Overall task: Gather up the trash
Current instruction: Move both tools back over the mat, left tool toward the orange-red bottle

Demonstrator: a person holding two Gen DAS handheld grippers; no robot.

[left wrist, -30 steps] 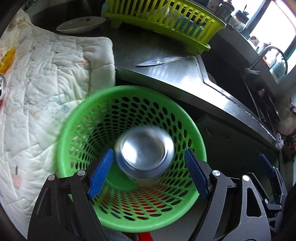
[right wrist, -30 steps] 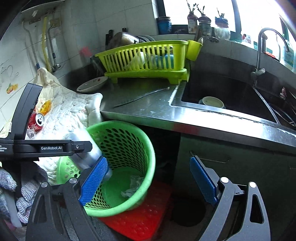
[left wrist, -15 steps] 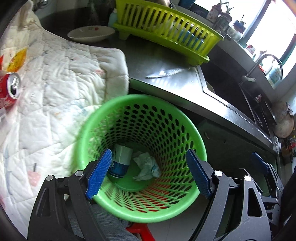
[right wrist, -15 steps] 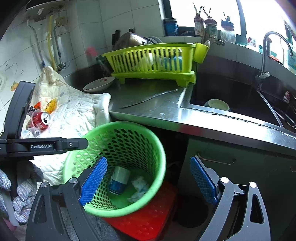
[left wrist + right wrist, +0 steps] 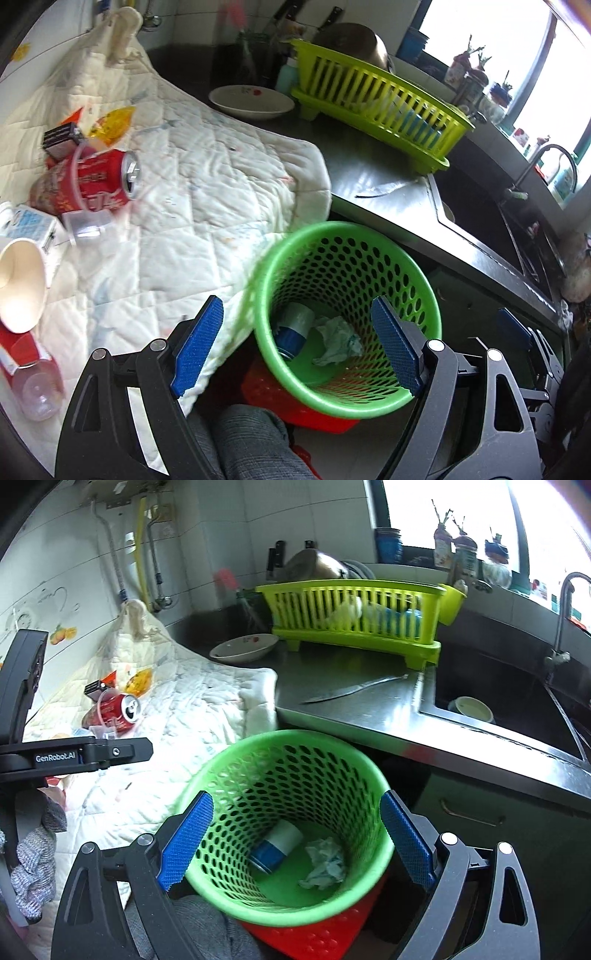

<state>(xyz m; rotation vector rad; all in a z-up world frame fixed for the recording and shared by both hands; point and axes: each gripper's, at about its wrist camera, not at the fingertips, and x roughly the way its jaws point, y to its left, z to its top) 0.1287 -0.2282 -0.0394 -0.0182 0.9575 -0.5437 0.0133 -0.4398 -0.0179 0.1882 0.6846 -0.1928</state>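
- The left hand-held gripper (image 5: 295,347) is spread wide with nothing between its blue pads; it hangs above the near rim of a green perforated wastebasket (image 5: 373,400) and the edge of a white quilted cloth (image 5: 207,206).
- The right hand-held gripper (image 5: 295,840) is also spread wide and holds nothing; its blue pads frame the mouth of the same wastebasket (image 5: 295,738).
- Inside the wastebasket, at the bottom, a blue and white can (image 5: 275,845) lies on its side, just beside a crumpled white tissue (image 5: 325,864).
- The wastebasket stands on a red perforated tray (image 5: 317,938), below the front edge of a steel counter (image 5: 354,709).
- More trash lies on the quilted cloth to the left: a red soda can (image 5: 101,181) on its side, a white paper cup (image 5: 20,288) with its mouth toward the camera, a small blue and white carton (image 5: 27,225), an orange wrapper (image 5: 110,123) and a clear plastic bottle (image 5: 35,387) with a red label.
- On the counter sit a white bowl (image 5: 251,101), a lime-green dish rack (image 5: 376,107) and a knife (image 5: 351,690) lying flat.
- To the right is a sink (image 5: 517,698) holding a small bowl (image 5: 471,709), with a faucet (image 5: 561,620) above it.
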